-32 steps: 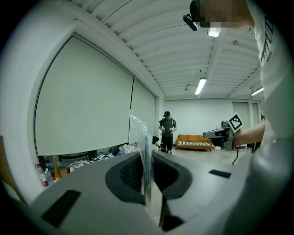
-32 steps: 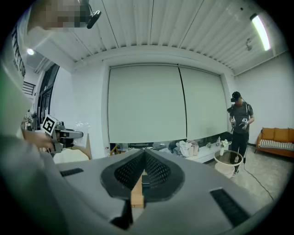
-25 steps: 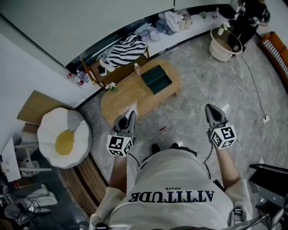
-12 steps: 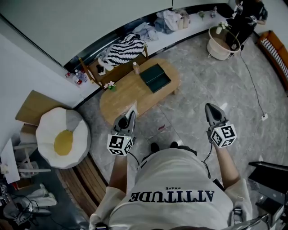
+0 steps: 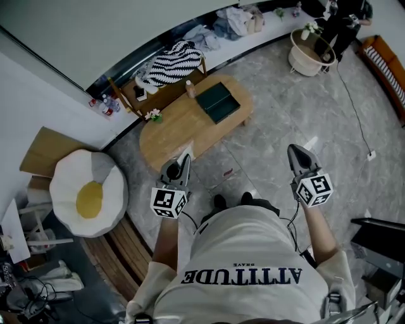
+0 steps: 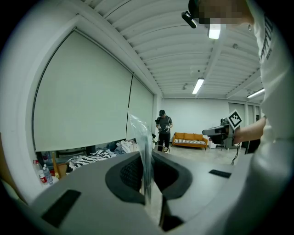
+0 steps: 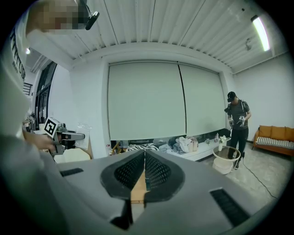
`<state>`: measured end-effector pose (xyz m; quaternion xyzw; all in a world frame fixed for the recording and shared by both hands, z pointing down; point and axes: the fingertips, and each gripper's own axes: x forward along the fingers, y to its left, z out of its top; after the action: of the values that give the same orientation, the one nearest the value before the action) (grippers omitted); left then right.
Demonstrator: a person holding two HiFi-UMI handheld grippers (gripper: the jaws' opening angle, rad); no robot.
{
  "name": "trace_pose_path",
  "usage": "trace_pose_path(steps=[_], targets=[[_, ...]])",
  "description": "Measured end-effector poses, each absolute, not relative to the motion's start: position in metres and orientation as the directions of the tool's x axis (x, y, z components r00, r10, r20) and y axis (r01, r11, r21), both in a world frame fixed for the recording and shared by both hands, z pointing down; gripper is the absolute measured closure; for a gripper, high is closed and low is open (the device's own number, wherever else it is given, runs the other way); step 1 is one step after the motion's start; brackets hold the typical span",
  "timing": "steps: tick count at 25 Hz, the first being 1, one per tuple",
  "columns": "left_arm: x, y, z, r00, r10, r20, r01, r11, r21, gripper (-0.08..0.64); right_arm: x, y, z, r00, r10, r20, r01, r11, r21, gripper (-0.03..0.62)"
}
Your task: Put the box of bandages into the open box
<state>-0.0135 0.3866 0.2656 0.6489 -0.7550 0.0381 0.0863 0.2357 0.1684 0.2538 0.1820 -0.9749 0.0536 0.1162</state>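
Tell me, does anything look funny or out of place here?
Yes. A crinkly piece of clear plastic is pinched in the shut jaws of the left gripper and sticks out past them. It looks like a stray scrap, not something to pack. A heap of clothes also lies on the ledge by the wall.

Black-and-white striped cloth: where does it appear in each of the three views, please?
Head view: upper middle, the black-and-white striped cloth lies behind the wooden oval table.
Left gripper view: low at the left.
Right gripper view: near the centre, slightly left.
Shared landmark: the standing person in dark clothes, right of the cloth in all three views.
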Motion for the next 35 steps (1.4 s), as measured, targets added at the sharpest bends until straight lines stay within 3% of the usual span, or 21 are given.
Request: trace_pose_path(steps=[35], targets=[[-0.049,0.435,0.288,-0.075,-0.981,0.179,-0.990,0.095,0.104,0.522,0.197,0.235,0.260,-0.889,-0.363,0.279,-0.391,0.919,-0.052,0.571]])
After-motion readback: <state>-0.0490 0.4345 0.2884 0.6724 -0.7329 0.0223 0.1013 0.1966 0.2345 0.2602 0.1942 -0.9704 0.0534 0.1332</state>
